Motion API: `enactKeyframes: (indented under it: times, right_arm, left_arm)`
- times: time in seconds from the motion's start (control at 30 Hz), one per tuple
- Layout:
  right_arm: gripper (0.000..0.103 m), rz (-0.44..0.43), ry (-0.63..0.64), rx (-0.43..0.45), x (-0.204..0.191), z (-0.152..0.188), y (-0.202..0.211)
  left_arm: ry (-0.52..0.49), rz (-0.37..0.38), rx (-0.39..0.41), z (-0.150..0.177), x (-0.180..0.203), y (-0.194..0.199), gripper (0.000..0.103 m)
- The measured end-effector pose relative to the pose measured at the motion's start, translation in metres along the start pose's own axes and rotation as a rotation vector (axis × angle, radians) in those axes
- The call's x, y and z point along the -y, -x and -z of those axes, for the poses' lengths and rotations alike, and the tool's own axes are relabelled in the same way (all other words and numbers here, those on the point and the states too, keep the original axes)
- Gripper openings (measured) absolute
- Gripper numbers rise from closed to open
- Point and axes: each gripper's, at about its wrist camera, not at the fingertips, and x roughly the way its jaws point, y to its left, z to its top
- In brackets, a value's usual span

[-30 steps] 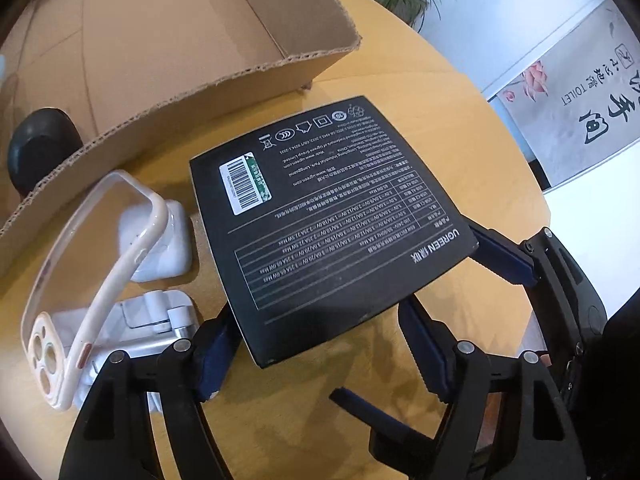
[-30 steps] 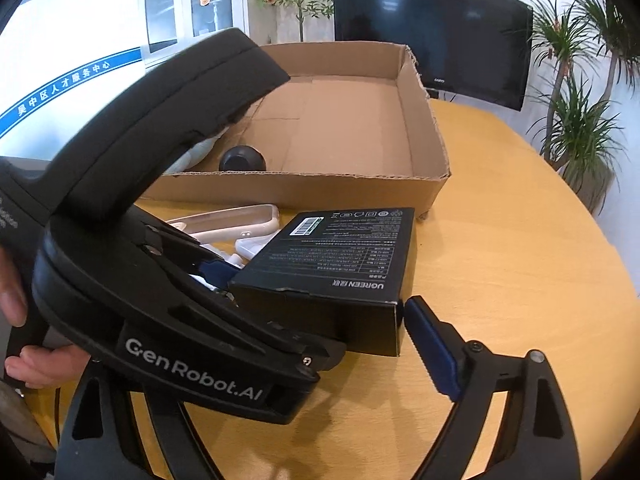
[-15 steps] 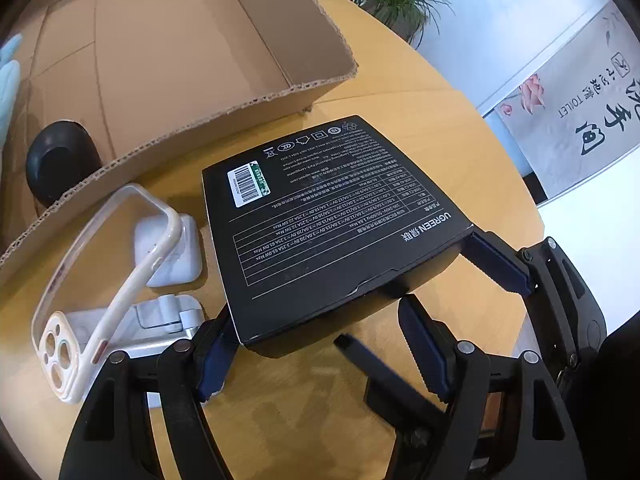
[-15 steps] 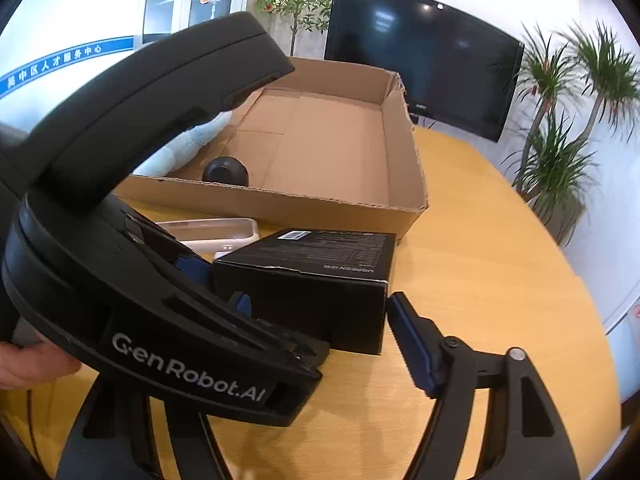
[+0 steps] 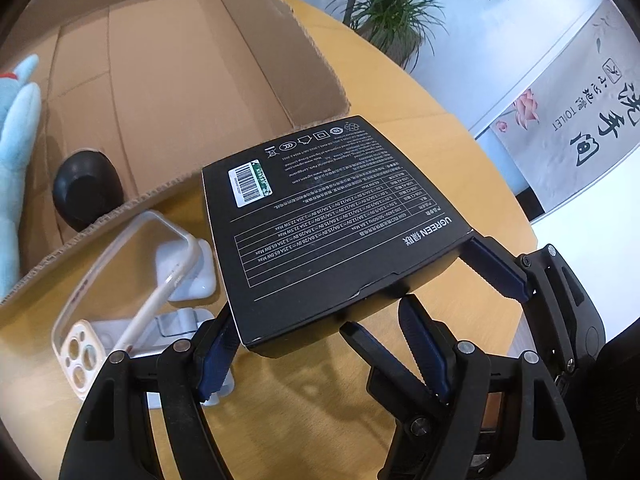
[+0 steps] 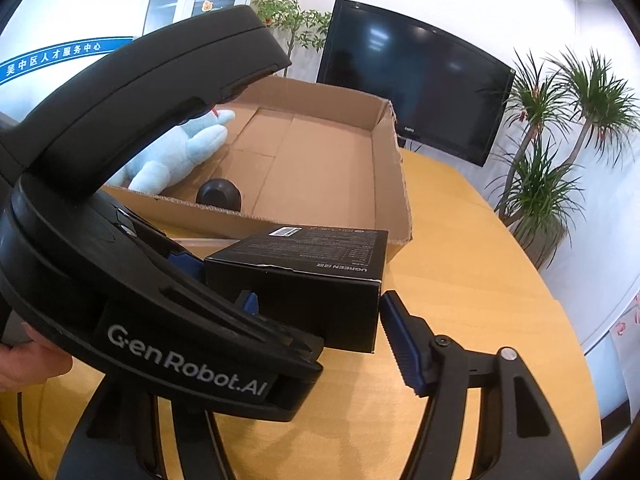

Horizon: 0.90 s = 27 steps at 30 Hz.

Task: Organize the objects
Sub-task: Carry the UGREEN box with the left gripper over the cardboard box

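Observation:
A black UGREEN box hangs above the round wooden table. My left gripper is shut on it, with blue pads on its left side and near face. In the right wrist view the same box sits low in the middle, and the left gripper's black housing hides its left part. My right gripper straddles the box's near right corner. Its jaws are closing. A sliver of table still shows between the right pad and the box edge.
An open cardboard carton lies just beyond the box, holding a black rounded object and a light blue plush toy. A clear phone case, a white earbud case and a white stand lie left of the box.
The black box has risen off the table in the left gripper. The right gripper's jaws have narrowed from wide apart to close around the box's corner.

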Motion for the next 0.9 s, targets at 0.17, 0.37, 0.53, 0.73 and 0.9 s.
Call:
enactKeyframes:
  times: [0.17,0.37,0.53,0.73,0.9]
  right_arm:
    - [0.062,0.009,0.018,0.029,-0.003,-0.01,0.002]
    - [0.062,0.021,0.038,0.065,-0.007,-0.022,0.004]
    - [0.062,0.031,0.054,0.096,-0.01,-0.032,0.005]
    - [0.062,0.036,0.072,0.122,-0.014,-0.04,0.003]
    - [0.061,0.031,0.083,0.129,-0.017,-0.047,-0.003]
  left_arm:
    - [0.005,-0.002,0.036,-0.002,-0.002,0.013,0.077]
    - [0.009,-0.002,0.091,-0.004,-0.004,0.03,0.077]
    - [0.012,0.001,0.133,-0.007,-0.007,0.037,0.077]
    - [0.026,0.006,0.172,-0.011,-0.019,0.046,0.077]
    - [0.047,0.009,0.185,-0.017,-0.031,0.049,0.077]
